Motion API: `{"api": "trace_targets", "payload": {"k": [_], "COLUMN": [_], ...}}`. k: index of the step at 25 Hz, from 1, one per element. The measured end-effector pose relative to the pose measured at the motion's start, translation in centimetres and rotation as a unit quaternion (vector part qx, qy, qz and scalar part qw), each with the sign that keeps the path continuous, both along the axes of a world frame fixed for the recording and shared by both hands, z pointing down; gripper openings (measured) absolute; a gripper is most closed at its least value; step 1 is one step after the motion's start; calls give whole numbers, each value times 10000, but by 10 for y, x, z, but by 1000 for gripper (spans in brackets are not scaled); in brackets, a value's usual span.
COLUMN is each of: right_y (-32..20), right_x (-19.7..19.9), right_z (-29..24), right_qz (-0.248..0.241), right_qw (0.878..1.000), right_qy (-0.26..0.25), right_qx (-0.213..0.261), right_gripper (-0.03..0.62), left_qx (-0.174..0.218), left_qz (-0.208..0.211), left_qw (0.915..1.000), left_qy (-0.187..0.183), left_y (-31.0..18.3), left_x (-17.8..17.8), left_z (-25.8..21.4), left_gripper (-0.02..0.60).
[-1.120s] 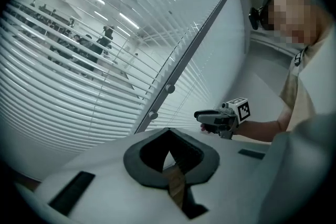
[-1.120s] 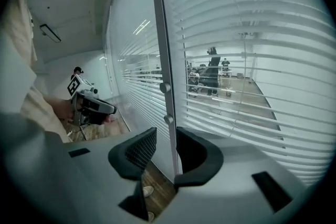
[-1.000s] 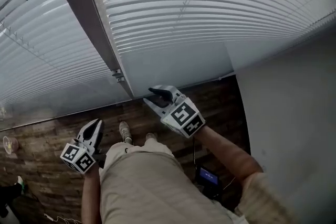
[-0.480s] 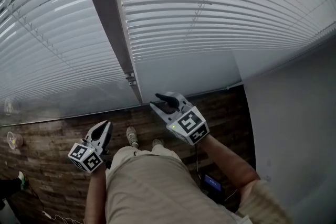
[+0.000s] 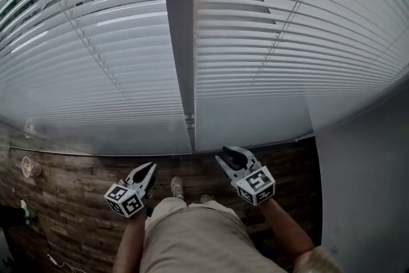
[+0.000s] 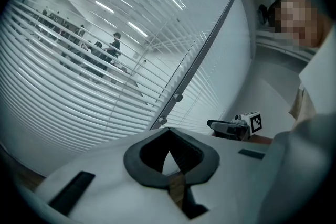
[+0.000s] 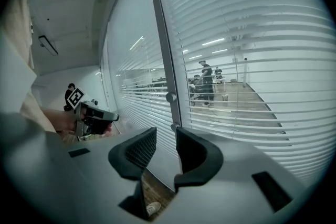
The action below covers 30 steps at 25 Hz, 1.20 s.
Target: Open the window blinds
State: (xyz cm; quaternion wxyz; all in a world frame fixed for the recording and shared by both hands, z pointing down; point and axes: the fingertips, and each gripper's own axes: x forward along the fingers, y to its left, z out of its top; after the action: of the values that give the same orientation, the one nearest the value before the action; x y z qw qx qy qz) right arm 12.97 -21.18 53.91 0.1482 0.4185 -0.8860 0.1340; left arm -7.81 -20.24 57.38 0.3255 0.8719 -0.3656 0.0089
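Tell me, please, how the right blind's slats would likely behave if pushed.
The slats look thin and long, so they would probably flex and feel light. They hang on thin cords, so they would likely swing or tilt rather than resist.

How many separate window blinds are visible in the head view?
2. The left blind hangs left of the dark window post; the right blind hangs right of it. Others may lie outside the picture.
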Motion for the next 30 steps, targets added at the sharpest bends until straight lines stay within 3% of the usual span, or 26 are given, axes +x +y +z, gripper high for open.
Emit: {"api": "trace_targets", "payload": {"k": [10, 16, 23, 30], "right_y": [16, 24, 54, 89], "right_x": [21, 25, 38, 59], "right_z": [-8, 9, -12, -12], "right_qz": [407, 492, 334, 550], "right_qw": [9982, 9971, 9974, 9965], "right_qy": [-434, -327, -353, -531], "right_qx": [57, 487, 531, 327], "right_gripper": [126, 126, 124, 124], "left_qx": [-115, -116, -153, -305], "left_qz": [-39, -82, -198, -248], "left_qw": [9999, 9999, 9996, 9991], "left_qy": [49, 68, 97, 176], "left_y": [22, 31, 66, 107], "left_x": [16, 33, 51, 62], "left_z": [2, 21, 6, 13], "left_gripper": [12, 12, 12, 12]}}
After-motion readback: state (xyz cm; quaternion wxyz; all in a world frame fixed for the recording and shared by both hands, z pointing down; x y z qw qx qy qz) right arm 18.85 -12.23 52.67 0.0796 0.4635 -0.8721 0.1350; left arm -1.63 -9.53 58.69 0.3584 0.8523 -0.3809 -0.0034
